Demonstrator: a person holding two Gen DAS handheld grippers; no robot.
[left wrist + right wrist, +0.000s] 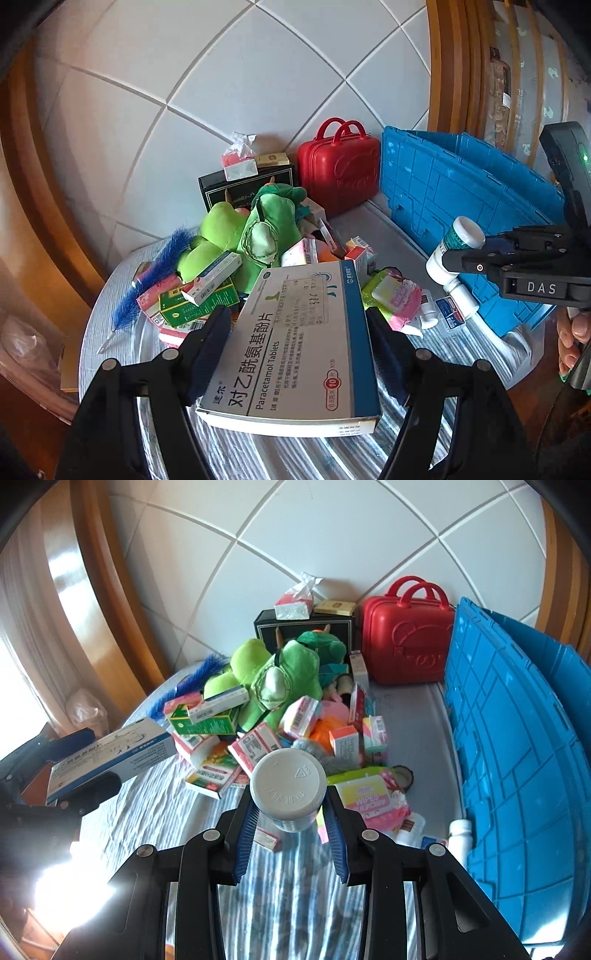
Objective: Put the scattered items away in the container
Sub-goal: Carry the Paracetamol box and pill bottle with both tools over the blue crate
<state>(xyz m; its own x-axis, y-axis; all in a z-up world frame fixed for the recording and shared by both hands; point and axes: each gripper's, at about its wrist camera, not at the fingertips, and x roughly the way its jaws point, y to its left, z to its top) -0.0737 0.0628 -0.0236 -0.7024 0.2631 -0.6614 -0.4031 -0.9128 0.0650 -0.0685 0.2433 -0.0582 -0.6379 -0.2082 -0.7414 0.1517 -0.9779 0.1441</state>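
My left gripper is shut on a white and blue paracetamol tablet box, held flat above the striped cloth; the same box shows at the left of the right wrist view. My right gripper is shut on a white pill bottle, its cap facing the camera; from the left wrist view this bottle hangs in front of the blue crate. The blue plastic crate stands along the right side. A heap of medicine boxes and a green plush toy lies in the middle.
A red toy suitcase and a black box with a tissue pack stand at the tiled wall. A wipes pack, another white bottle and a blue brush lie on the cloth. Wooden frames border both sides.
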